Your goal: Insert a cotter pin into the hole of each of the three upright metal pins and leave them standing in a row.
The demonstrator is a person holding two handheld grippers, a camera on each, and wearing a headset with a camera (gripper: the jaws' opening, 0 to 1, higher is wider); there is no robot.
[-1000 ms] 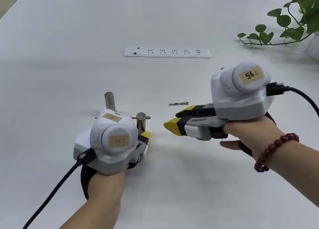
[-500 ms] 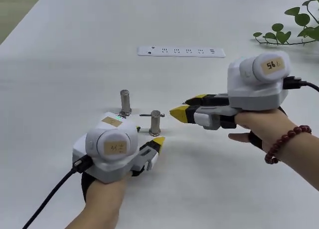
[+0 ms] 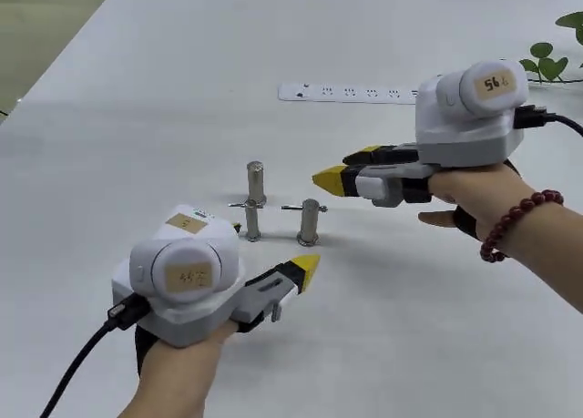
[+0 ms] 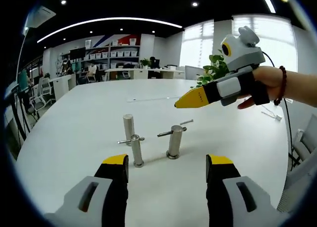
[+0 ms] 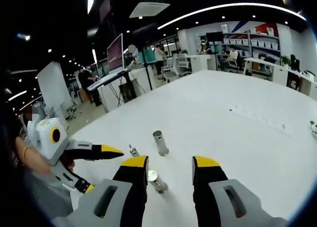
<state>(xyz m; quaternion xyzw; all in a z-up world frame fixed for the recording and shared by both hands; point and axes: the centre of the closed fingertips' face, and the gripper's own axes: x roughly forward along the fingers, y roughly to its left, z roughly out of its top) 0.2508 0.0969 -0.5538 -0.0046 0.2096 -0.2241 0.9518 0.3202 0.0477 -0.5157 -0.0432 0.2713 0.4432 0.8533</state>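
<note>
Fingers (image 4: pixel 116 162) on my left gripper (image 4: pixel 168 160) are standing wide apart and holding nothing, hovering low over the desk (image 3: pixel 164 117) just short of the three pins (image 3: pixel 310 222). Fingers (image 5: pixel 134 163) on my right gripper (image 5: pixel 170 162) are sitting less widely parted and are gripping nothing that I can see. That gripper is hanging above the desk to the right of the pins, pointing left toward them. All three pins are standing upright, close together but not in one line. The back pin (image 4: pixel 128 127) is standing bare, the front pin (image 4: pixel 136 153) just before it is carrying a cotter pin (image 4: pixel 131 139) through its hole, and the right pin (image 4: pixel 173 143) is carrying a second cotter (image 4: pixel 170 132) near its top. What looks like a third cotter (image 4: pixel 186 121) is lying loose on the desk beyond the right pin. A power strip (image 3: pixel 351 93) is lying farther back.
</note>
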